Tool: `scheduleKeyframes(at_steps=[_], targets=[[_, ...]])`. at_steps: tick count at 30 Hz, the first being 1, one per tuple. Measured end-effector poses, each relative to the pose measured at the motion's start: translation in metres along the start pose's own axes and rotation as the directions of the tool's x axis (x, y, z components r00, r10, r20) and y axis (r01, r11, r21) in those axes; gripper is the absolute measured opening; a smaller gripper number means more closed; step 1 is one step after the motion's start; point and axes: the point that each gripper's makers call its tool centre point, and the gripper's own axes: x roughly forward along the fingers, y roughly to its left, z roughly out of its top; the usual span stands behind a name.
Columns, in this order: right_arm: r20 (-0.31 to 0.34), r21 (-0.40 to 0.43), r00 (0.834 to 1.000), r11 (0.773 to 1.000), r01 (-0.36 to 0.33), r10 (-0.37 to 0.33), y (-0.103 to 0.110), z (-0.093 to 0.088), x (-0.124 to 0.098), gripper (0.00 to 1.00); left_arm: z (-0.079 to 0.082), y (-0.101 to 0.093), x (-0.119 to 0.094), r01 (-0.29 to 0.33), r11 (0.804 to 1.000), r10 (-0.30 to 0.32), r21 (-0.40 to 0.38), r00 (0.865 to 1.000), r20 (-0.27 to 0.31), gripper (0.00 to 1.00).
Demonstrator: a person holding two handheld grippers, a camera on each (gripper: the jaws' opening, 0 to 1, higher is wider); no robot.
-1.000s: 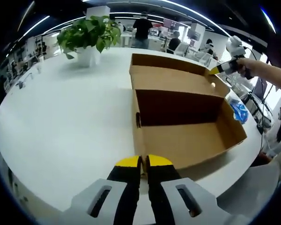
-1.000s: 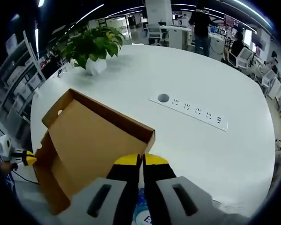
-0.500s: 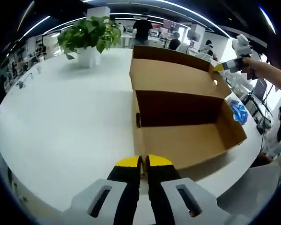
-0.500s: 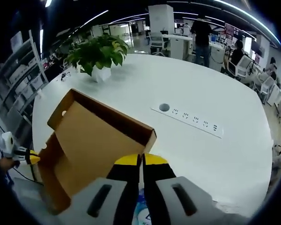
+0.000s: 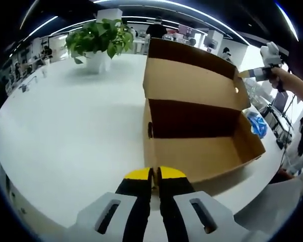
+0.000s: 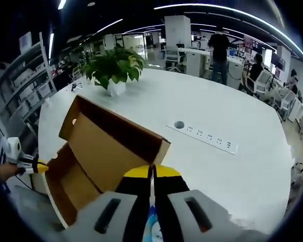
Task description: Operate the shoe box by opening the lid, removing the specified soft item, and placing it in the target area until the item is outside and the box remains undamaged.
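A brown cardboard shoe box point(image 5: 202, 151) lies open on the white table, and what I see of its inside is bare cardboard. Its lid point(image 5: 192, 83) stands raised at the back. My left gripper point(image 5: 154, 174) is shut, tips against the box's near corner; whether it pinches the wall is unclear. It also enters the right gripper view from the left as the left gripper point(image 6: 40, 168). My right gripper point(image 6: 152, 171) is shut on the lid's point(image 6: 106, 146) top edge, seen from the other side as the right gripper point(image 5: 241, 74). A blue soft item point(image 5: 256, 122) lies on the table beside the box.
A potted plant point(image 5: 98, 43) stands far back on the table, also seen as the plant point(image 6: 113, 70). A socket strip point(image 6: 207, 137) and a round hole point(image 6: 179, 124) are set into the tabletop. People stand at desks point(image 6: 222, 48) behind. The table edge runs close behind the box.
The right gripper has lifted the lid's edge higher, so the lid stands steeper and the box is open wider. The left gripper and the box base have stayed put.
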Motion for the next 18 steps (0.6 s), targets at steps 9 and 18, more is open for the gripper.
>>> scheduleKeyframes(at_steps=[9, 18], targets=[[0.055, -0.007, 0.998, 1.0, 0.004, -0.003, 0.009, 0.0, -0.018, 0.0, 0.0, 0.001, 0.0, 0.001, 1.0, -0.001, -0.004, 1.0, 0.011, 0.01], [0.11, -0.015, 0.994, 1.0, 0.016, -0.014, 0.02, -0.005, -0.036, 0.0, 0.0, 0.002, 0.001, 0.01, 1.0, -0.01, 0.0, 1.0, 0.021, 0.01]])
